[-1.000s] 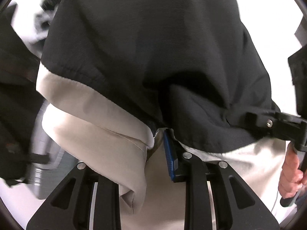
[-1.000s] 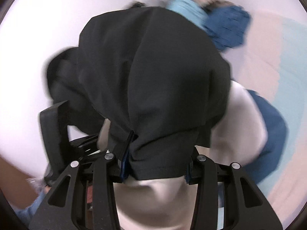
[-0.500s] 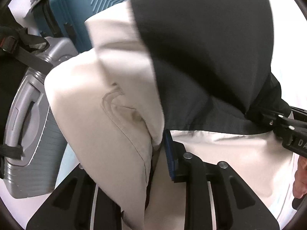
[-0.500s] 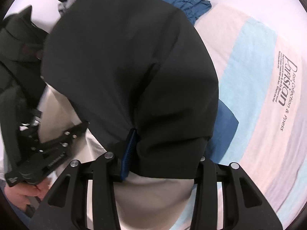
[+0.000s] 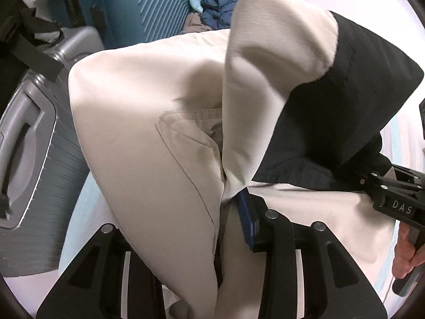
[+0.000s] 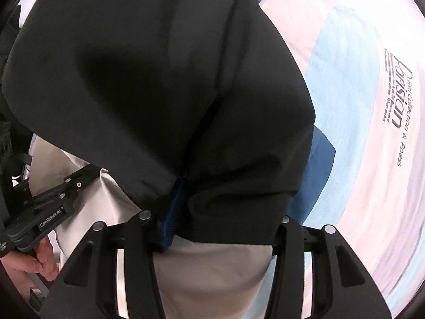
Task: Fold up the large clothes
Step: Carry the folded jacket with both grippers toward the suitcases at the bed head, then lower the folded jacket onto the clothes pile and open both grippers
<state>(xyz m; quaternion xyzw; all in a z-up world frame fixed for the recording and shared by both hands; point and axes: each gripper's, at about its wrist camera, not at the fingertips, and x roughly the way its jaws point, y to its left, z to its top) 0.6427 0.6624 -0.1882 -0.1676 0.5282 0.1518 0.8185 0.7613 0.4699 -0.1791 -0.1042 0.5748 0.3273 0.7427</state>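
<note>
A large black-and-beige garment (image 5: 164,122) hangs between both grippers. My left gripper (image 5: 233,207) is shut on its beige part, with a stitched seam draped over the left finger. In the right wrist view the garment's black part (image 6: 164,79) fills most of the frame. My right gripper (image 6: 186,199) is shut on the black hem, with beige cloth hanging below. The right gripper also shows at the right edge of the left wrist view (image 5: 393,194), and the left gripper at the left edge of the right wrist view (image 6: 45,207). The garment is held up above the bed.
A striped pink and light-blue bedsheet with printed text (image 6: 372,106) lies below. A grey suitcase (image 5: 29,159) and a teal suitcase (image 5: 143,5) stand to the left. A dark blue jacket (image 5: 220,2) and other clothes lie at the back.
Both grippers have swung round with the garment in them. The beige side has come into the left view in place of the black, and the suitcases and bedsheet have come into sight.
</note>
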